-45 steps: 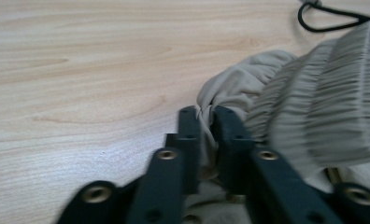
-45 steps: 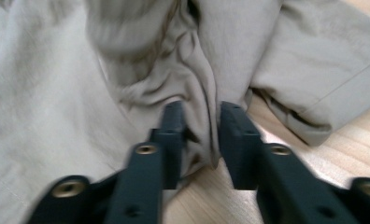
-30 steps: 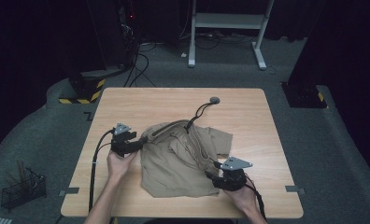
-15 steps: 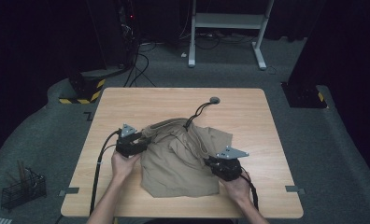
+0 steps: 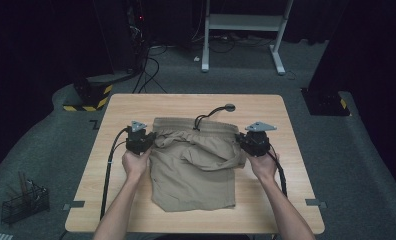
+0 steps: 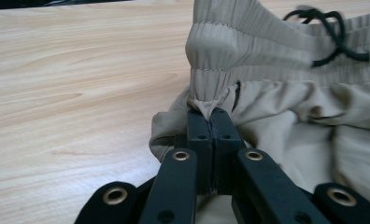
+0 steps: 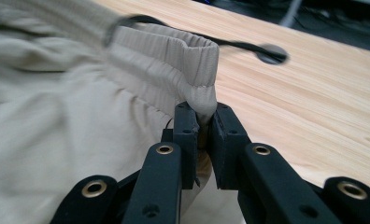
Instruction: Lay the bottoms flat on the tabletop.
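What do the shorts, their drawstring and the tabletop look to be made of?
Shorts: thin woven fabric, matte khaki, probably cotton or a blend; it creases softly, and the waistband is ribbed and gathered like elastic. Drawstring: black round cord, seemingly braided synthetic; the blur leaves it open. Table: pale wood grain, smooth with a slight sheen, so likely laminate or sealed wood.

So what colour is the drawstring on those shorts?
Black; the drawstring on the khaki shorts shows best in the left gripper view.
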The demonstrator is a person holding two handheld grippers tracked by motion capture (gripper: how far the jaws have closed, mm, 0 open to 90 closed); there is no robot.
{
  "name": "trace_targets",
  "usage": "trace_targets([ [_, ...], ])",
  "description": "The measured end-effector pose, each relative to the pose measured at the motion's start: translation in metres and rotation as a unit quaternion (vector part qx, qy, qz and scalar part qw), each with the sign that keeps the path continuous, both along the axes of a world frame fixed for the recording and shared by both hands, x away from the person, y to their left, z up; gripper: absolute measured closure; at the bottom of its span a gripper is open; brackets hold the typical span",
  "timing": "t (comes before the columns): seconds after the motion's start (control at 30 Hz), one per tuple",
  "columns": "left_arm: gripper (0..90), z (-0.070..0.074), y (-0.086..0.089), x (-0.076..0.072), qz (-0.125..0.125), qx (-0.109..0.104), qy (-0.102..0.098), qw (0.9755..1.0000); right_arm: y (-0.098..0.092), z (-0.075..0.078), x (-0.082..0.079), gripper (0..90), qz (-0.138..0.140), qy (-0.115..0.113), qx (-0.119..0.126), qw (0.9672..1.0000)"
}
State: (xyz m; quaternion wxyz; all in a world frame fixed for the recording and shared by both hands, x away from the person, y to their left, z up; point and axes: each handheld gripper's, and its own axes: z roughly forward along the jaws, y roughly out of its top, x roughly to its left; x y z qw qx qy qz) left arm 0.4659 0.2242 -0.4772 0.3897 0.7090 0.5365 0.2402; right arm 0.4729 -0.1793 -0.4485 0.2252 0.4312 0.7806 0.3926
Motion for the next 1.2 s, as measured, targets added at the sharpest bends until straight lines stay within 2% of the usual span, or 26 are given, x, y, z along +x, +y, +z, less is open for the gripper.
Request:
trace_targets([
  [0.03,88.5,-0.001,0.000,0.003,0.005,0.004,0.001,1.0000,0.000,0.000,0.000,81.3,0.000,0.000,0.000,1.0000],
  [0.07,88.4,-0.004,0.001,0.010,0.016,0.007,0.008,0.9998,-0.003,-0.006,0.013,81.3,-0.020,0.005,-0.002,0.9998],
  [0.1,88.3,-0.004,0.001,0.010,0.016,0.007,0.008,0.9998,-0.003,-0.006,0.013,81.3,-0.020,0.005,-0.002,0.9998],
  [0.17,87.6,-0.012,-0.001,0.019,0.024,0.015,0.023,0.9993,-0.003,-0.018,0.030,81.2,-0.038,0.022,-0.019,0.9988],
  [0.27,80.4,-0.018,-0.002,0.023,0.035,0.016,0.034,0.9987,-0.002,-0.032,0.042,80.2,-0.055,0.040,-0.019,0.9975],
  [0.3,80.4,-0.020,-0.002,0.025,0.040,0.016,0.042,0.9982,-0.002,-0.032,0.042,80.2,-0.055,0.040,-0.019,0.9975],
  [0.33,68.0,-0.022,-0.001,0.026,0.045,0.019,0.046,0.9978,-0.003,-0.041,0.047,77.0,-0.067,0.054,-0.023,0.9960],
  [0.37,62.1,-0.022,-0.002,0.025,0.048,0.019,0.049,0.9974,-0.003,-0.044,0.048,73.6,-0.072,0.059,-0.023,0.9954],
  [0.47,50.1,-0.013,-0.002,0.015,0.047,0.020,0.024,0.9984,-0.007,-0.041,0.045,65.1,-0.080,0.057,-0.001,0.9952],
  [0.53,46.1,-0.006,-0.001,0.007,0.037,0.010,0.018,0.9991,-0.010,-0.031,0.037,61.5,-0.074,0.042,0.021,0.9962],
  [0.63,42.0,0.000,-0.001,-0.007,0.012,0.004,0.022,0.9997,-0.011,-0.016,0.019,59.4,-0.049,0.022,0.036,0.9979],
  [0.67,41.4,0.000,-0.001,-0.007,0.012,0.004,0.022,0.9997,-0.011,-0.016,0.019,59.4,-0.049,0.022,0.036,0.9979],
  [0.7,41.4,0.000,-0.002,-0.012,0.006,0.003,0.022,0.9997,-0.011,-0.012,0.013,59.1,-0.039,0.018,0.033,0.9985],
  [0.73,40.7,0.000,-0.003,-0.017,0.000,0.001,0.023,0.9997,-0.007,-0.006,-0.001,58.2,-0.021,0.012,0.034,0.9991],
  [0.77,40.4,-0.001,-0.007,-0.026,-0.015,-0.006,0.029,0.9995,-0.005,-0.004,-0.007,57.9,-0.009,0.011,0.037,0.9992],
  [0.83,40.0,-0.004,-0.013,-0.035,-0.034,-0.008,0.034,0.9988,0.003,-0.001,-0.019,56.0,0.019,0.011,0.038,0.9990],
  [0.87,39.7,-0.004,-0.013,-0.035,-0.034,-0.008,0.034,0.9988,0.003,-0.001,-0.019,56.0,0.019,0.011,0.038,0.9990],
  [0.9,39.4,-0.006,-0.017,-0.039,-0.042,-0.005,0.038,0.9984,0.016,-0.002,-0.031,53.4,0.050,0.021,0.036,0.9979],
  [0.93,38.9,-0.012,-0.025,-0.045,-0.057,0.000,0.048,0.9972,0.024,-0.003,-0.037,51.7,0.069,0.024,0.030,0.9969],
  [1.03,38.6,-0.024,-0.035,-0.049,-0.068,0.010,0.063,0.9956,0.046,-0.012,-0.051,47.2,0.117,0.032,0.012,0.9926],
  [1.13,38.6,-0.036,-0.039,-0.048,-0.064,0.021,0.077,0.9947,0.065,-0.024,-0.053,47.9,0.137,0.036,-0.027,0.9896],
  [1.17,38.6,-0.039,-0.038,-0.047,-0.061,0.023,0.081,0.9946,0.068,-0.028,-0.051,52.7,0.137,0.046,-0.035,0.9889],
  [1.2,38.8,-0.041,-0.038,-0.047,-0.060,0.022,0.075,0.9951,0.070,-0.032,-0.049,63.0,0.134,0.052,-0.046,0.9886],
])
